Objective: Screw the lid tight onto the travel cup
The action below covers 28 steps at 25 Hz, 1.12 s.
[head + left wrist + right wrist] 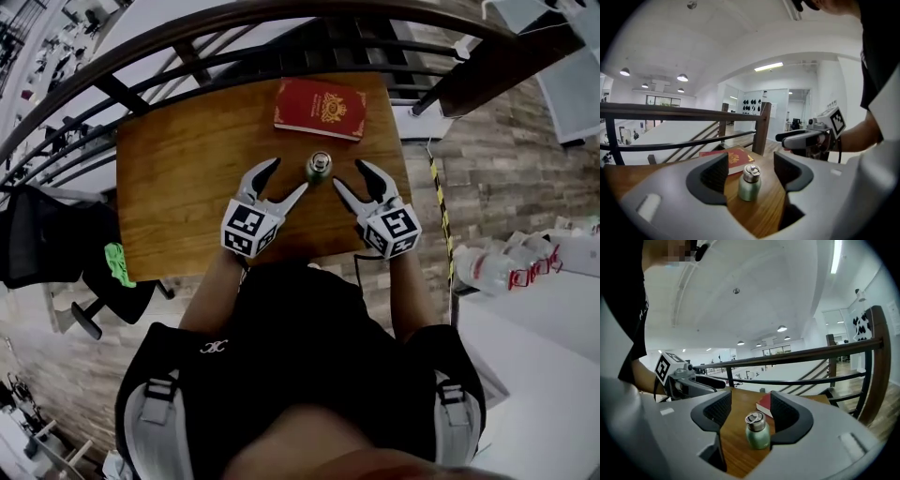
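Head view shows you holding both tools low over the near edge of the wooden table (178,187), angled inward so that the travel cup (319,168) stands upright between the two sets of tips, near both yet touched by neither. Your left gripper (287,175) has its jaws spread wide with nothing in them, and your right gripper (349,173) is likewise agape and empty. In each gripper view the cup sits ahead of the jaw gap, clear of the dark ribbed pads (715,172), which look made to bite on a smooth round wall. That mirrored stance suits the job, I judge: one tool can steady the body while the other turns the top. The cup is a small, squat cylinder with a matte pale-green body and a rounded shoulder. Its lid (754,418) is shiny metal with what looks like a folded loop on top, and it already sits on the neck, though whether it is tight cannot be told. The table is glossy brown wood with visible grain. A red hardback book (320,109) with gold ornament lies flat farther back, well apart from the cup, by the dark railing (187,58).
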Motion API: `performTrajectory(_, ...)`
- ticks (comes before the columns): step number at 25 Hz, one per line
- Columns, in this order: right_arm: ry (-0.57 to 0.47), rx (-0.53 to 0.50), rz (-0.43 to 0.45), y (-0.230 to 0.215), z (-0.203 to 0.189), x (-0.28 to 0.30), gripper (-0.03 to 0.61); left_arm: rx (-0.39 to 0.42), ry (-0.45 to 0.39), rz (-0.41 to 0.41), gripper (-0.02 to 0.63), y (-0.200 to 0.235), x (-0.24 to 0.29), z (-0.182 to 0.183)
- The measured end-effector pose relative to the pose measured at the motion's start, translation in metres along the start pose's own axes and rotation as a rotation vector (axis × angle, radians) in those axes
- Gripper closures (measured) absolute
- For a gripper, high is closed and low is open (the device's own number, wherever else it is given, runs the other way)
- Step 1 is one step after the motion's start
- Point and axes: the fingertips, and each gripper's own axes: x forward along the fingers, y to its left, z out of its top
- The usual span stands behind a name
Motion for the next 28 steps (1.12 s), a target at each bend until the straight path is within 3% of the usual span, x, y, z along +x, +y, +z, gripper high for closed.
performTrajectory(9,0.152,-0.081,0.098,-0.008,-0.036,0.046,0.326,0.015,0.120,-0.088,0.278,0.002,0.038,-0.065)
performTrajectory(22,0.264,-0.215,0.215,-0.005,-0.080,0.092,0.270,0.027,0.162,-0.236,0.249,0.000,0.105,-0.126)
performTrajectory(28,0.378,-0.316,0.357,0.003,-0.096,0.103,0.270,0.079,0.185,-0.309,0.230,-0.006,0.123,-0.139)
